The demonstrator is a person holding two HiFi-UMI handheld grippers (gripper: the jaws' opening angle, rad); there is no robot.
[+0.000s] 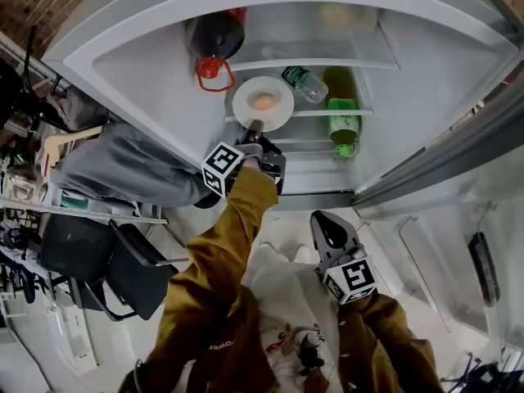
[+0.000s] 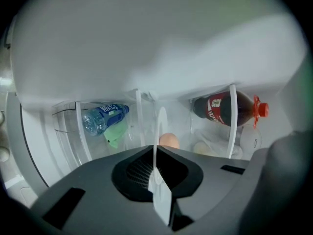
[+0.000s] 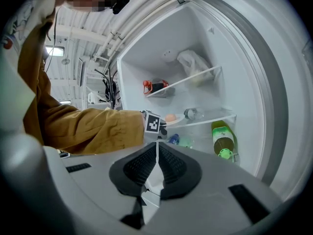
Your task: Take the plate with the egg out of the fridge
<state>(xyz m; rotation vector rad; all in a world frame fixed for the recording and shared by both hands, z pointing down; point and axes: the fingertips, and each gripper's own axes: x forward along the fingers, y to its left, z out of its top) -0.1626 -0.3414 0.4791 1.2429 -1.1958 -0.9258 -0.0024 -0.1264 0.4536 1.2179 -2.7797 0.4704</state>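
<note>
A white plate (image 1: 277, 115) with a tan egg (image 1: 262, 101) on it sits on a glass shelf (image 1: 364, 111) inside the open fridge. My left gripper (image 1: 255, 126) reaches into the fridge and is shut on the plate's near rim. In the left gripper view the plate (image 2: 160, 119) stands edge-on between the closed jaws of the left gripper (image 2: 155, 153), with the egg (image 2: 169, 140) just behind. My right gripper (image 1: 330, 219) hangs outside the fridge, below the shelves, shut with nothing in it. From the right gripper view, the right gripper (image 3: 157, 148) faces the egg (image 3: 169, 117).
A dark cola bottle (image 1: 214, 39) with a red cap lies on the shelf above. A clear water bottle (image 1: 304, 84) and a green bottle (image 1: 342, 109) lie beside the plate. The fridge door (image 1: 442, 162) stands open at right. A black chair (image 1: 123, 260) is at left.
</note>
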